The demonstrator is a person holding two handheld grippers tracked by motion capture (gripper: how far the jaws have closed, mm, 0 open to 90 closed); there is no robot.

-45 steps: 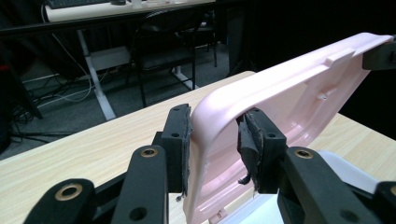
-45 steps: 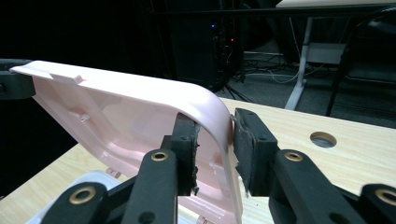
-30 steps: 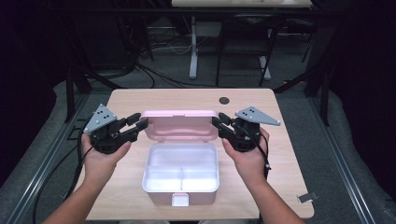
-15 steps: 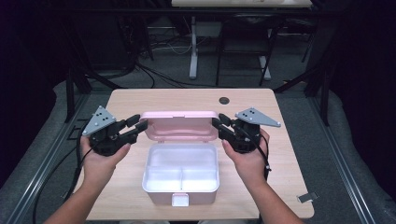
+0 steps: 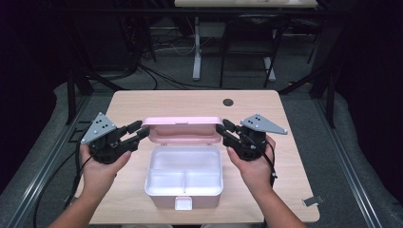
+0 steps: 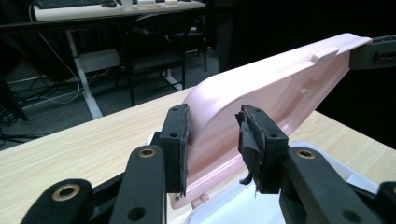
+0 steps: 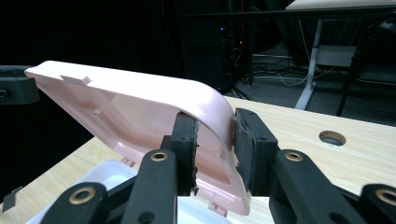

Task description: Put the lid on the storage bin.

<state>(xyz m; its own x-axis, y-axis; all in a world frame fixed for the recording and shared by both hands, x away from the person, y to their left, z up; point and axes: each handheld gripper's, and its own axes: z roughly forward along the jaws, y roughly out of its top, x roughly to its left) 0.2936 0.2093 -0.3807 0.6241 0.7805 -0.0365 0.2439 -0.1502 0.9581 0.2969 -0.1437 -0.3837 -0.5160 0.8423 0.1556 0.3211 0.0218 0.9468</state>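
A pink lunch box stands in the middle of the wooden table (image 5: 157, 102). Its white two-part base (image 5: 161, 199) is open and looks empty, and its pink lid (image 5: 183, 128) is raised and leans back. My left gripper (image 5: 139, 130) straddles the lid's left corner. In the left gripper view the pads (image 6: 177, 140) sit against the pink lid (image 6: 280, 79) on both sides of my left gripper (image 6: 212, 140). My right gripper (image 5: 222, 133) holds the lid's right corner. In the right gripper view the lid's rim (image 7: 126, 102) is pinched at my right gripper (image 7: 215, 140).
A round cable hole (image 5: 228, 101) lies in the table behind the box, also in the right gripper view (image 7: 332, 137). A small metal clip (image 5: 311, 200) hangs at the table's right front edge. Desk legs and cables stand on the dark floor beyond.
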